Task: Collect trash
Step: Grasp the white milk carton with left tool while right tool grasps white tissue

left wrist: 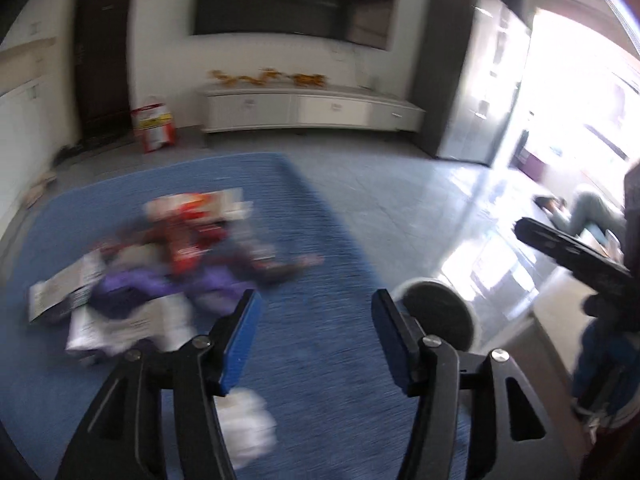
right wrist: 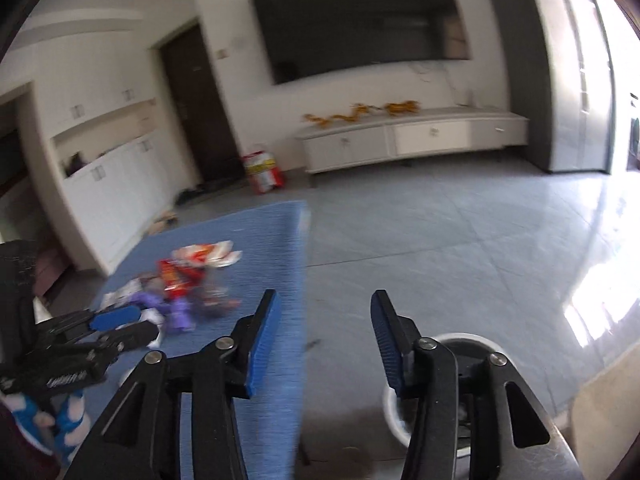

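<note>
A blurred heap of trash [left wrist: 168, 256] lies on a blue rug [left wrist: 320, 320]: red and orange snack wrappers at the far end, crumpled purple plastic and white paper sheets at the near end. Its long axis cannot be told, since both views are smeared. A separate white crumpled wad [left wrist: 248, 420] sits on the rug nearer the camera than the heap, partly behind the left gripper's fingers.

The left gripper [left wrist: 316, 332] hangs over the rug with its blue pads spread and nothing between them. The right gripper [right wrist: 322, 332] is likewise parted and empty, its jaws straddling the rug's right-hand edge.

A round white bin [right wrist: 452, 380] with a dark inside stands on grey tile just off that edge of the rug, partly hidden behind the right gripper's fingers. Beyond the rug's far edge the tiled floor [right wrist: 460, 240] runs bare to a low white cabinet [right wrist: 412, 140] under a wall-mounted television [right wrist: 360, 24]. A red and white bag [right wrist: 262, 174] stands past the rug's far corner beside a dark door [right wrist: 200, 112].
</note>
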A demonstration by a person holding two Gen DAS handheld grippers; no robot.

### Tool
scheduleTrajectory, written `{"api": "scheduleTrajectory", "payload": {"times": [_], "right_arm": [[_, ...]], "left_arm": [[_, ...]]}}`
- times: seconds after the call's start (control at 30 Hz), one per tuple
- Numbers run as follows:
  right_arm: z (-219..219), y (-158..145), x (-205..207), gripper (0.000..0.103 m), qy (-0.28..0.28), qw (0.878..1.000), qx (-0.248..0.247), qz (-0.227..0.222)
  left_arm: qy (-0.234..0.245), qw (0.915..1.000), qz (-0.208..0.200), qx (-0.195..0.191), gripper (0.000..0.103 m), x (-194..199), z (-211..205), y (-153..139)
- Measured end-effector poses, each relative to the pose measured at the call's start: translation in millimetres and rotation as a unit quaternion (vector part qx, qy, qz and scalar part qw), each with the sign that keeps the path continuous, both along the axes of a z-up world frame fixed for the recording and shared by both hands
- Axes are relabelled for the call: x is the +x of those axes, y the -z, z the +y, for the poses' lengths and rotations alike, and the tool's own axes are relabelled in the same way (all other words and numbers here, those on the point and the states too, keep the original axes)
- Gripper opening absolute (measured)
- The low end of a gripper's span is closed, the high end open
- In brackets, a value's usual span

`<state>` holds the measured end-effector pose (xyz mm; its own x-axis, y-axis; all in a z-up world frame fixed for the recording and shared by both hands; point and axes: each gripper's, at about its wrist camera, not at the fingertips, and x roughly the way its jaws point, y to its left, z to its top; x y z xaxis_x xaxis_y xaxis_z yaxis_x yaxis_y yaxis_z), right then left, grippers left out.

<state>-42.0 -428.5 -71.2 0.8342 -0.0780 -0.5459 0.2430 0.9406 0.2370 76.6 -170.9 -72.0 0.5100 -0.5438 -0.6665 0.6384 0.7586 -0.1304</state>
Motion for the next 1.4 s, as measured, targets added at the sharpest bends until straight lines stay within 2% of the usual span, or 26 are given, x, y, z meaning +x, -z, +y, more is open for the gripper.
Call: {"api": "scheduleTrajectory", "payload": {"times": [0.13,0.2,0.27,0.37,0.53,0.67,0.73,0.97,1.2,1.27,1.33,1.4], "right_arm": [[40.8,0.1,16.4,0.052,-0.064,0.998,0.012,0.012],[61.4,3.4,24.1,0.053,-0.097,0.995,0.021,0.021],[81.0,9.2,33.4,0.054,-0.136,0.990,0.035,0.034],[111.6,21.1,49.8,0.055,-0.183,0.980,0.047,0.059],[147.6,44.2,69.1,0.057,-0.230,0.966,0.057,0.104],[161.6,58.8,83.7,0.058,-0.246,0.958,0.067,0.132],[168.3,62.8,91.9,0.063,-0.254,0.954,0.066,0.143],[190.4,78.6,113.2,0.068,-0.271,0.946,0.051,0.172],[199.7,94.9,125.8,0.069,-0.275,0.940,0.038,0.197],[199.8,97.9,127.4,0.068,-0.272,0.940,0.038,0.201],[197.8,99.7,128.9,0.060,-0.267,0.941,0.037,0.202],[198.8,101.1,123.5,0.050,-0.264,0.942,0.032,0.203]], "left_arm": [[-0.050,0.9987,-0.007,0.010,0.056,21.9,69.2,5.5],[-0.054,0.9982,-0.014,0.022,0.058,29.9,92.4,8.5],[-0.038,0.9984,-0.023,0.034,0.062,36.8,109.4,10.6],[0.022,0.9976,-0.028,0.060,0.062,43.8,116.7,14.5],[0.099,0.9906,-0.017,0.093,0.064,62.6,111.1,24.6],[0.172,0.9782,-0.004,0.116,0.064,75.3,95.8,36.8],[0.199,0.9709,0.001,0.133,0.064,82.6,87.1,45.7],[0.241,0.9511,0.001,0.193,0.064,103.3,66.5,82.0],[0.247,0.9480,0.004,0.201,0.063,113.5,58.5,100.4],[0.249,0.9477,0.004,0.199,0.048,111.3,57.3,102.3],[0.249,0.9491,0.009,0.193,0.041,108.7,57.5,102.8],[0.241,0.9515,0.006,0.191,0.039,105.1,57.5,102.5]]}}
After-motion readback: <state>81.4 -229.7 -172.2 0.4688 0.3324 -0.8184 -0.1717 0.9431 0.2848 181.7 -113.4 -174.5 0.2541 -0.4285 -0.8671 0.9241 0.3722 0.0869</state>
